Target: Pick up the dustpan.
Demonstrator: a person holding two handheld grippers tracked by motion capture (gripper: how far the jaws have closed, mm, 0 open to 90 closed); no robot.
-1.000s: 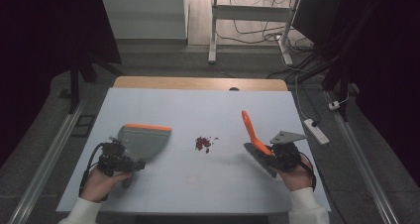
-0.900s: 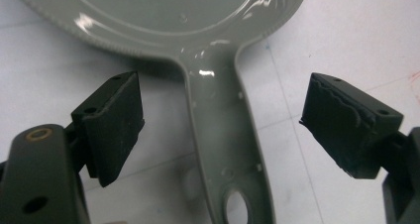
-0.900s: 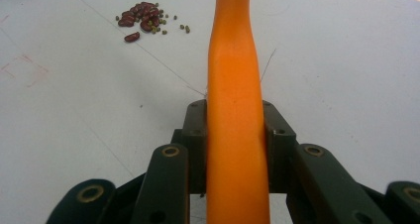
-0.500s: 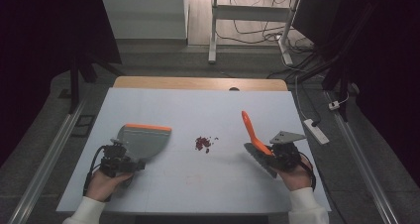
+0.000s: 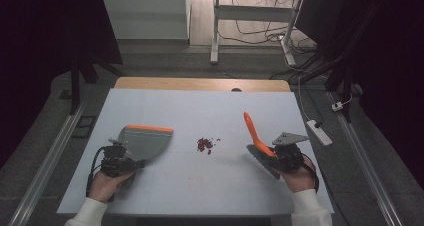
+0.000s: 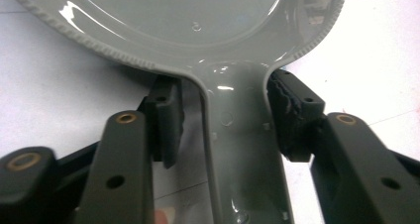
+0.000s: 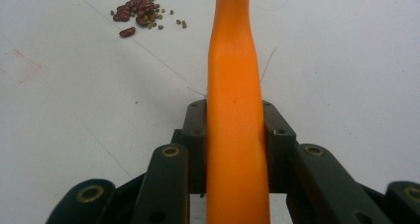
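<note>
high view and both gripper views. the landmark is the small heap of dark red beans and tiny green seeds [image 5: 206,144] at the middle of the pale blue-grey table top [image 5: 200,196]. left of the heap lies the grey plastic dustpan with an orange front lip [image 5: 144,140]; the left gripper [image 6: 225,117] has just been closing about the pan's handle, one pad touching it, the other with a sliver of gap, so no firm clamp yet. right of the heap, the right gripper [image 7: 233,130] is clamped on the orange plastic handle of the hand brush [image 5: 254,132], bristles resting on the table. judgement: the left jaws should finish closing squarely on the handle before lifting, so the lip can sit flat toward the heap. beyond the table's wooden far edge [image 5: 200,83] lie a grey floor, a white desk frame [image 5: 215,31] and loose cables.
</note>
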